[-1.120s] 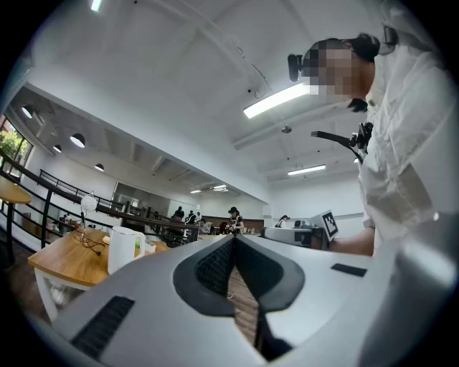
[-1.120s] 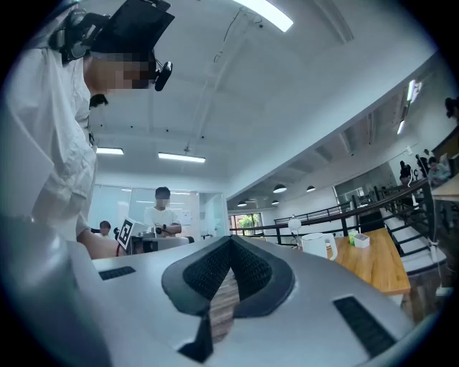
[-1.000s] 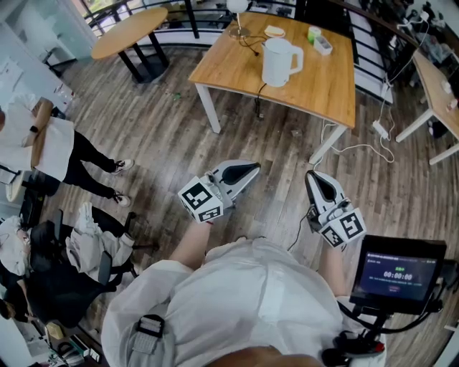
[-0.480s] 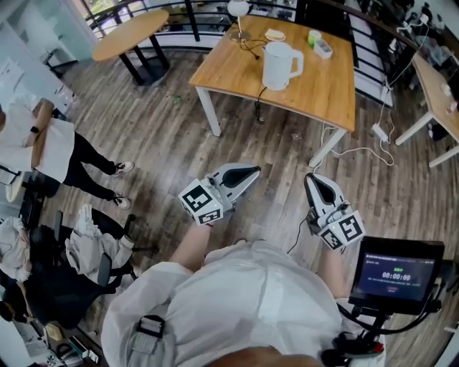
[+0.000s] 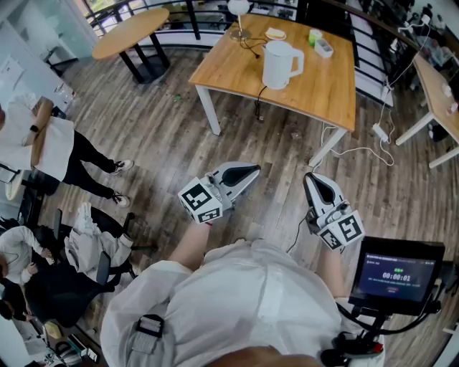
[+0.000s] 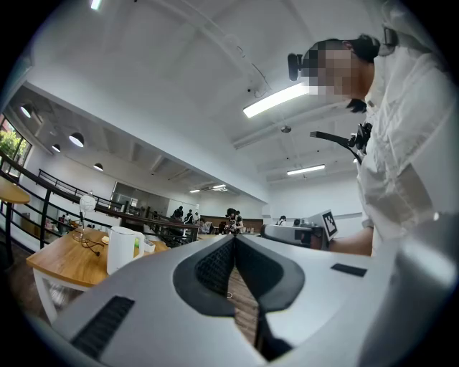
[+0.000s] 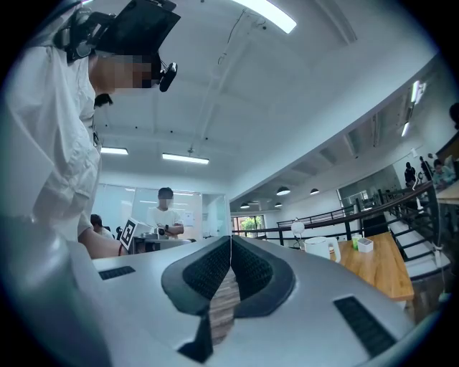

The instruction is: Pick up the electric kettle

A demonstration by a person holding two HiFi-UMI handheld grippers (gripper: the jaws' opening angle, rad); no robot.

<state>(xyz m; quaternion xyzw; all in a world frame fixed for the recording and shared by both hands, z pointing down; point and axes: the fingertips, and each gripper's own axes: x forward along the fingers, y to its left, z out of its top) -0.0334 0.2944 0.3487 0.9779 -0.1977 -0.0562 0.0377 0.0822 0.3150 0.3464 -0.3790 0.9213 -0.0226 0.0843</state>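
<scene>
**Task object.** One electric kettle [image 5: 281,63], white, stands upright near the middle of the square wooden tabletop [image 5: 323,89] at the top of the head view. Its handle is toward the frame's right. Nothing touches it, and it is well apart from both claws. One black cord [image 5: 252,46] lies on the tabletop just beside it, on the left.

**Other items on the tabletop.** Four, all behind the kettle:
- one white lamp [image 5: 237,8]
- one small plate [image 5: 275,33]
- one green cup [image 5: 314,33]
- one white box [image 5: 324,47]

**Claws.** Two. The left claw [image 5: 254,170] and the right claw [image 5: 310,176] hang over the plank floor [image 5: 165,143] in front of the person. Both point toward the tabletop, and each carries one marker cube.
- In the left gripper view, the left claw's jaws are pressed together with nothing between them. The kettle shows far off at the left.
- In the right gripper view, the right claw's jaws are likewise pressed together and empty. The kettle shows far off at the right.

**Surroundings.** One round table [image 5: 129,32] stands at upper left. One screen [image 5: 398,276] is mounted at lower right.

**Change from one second ago.**
- The kettle and the tabletop items keep the same arrangement.
- Both claws hold their places and stay closed.
- The counter on the screen has advanced by one digit.
- A seated person [image 5: 18,247] at the lower left edge has changed pose.
</scene>
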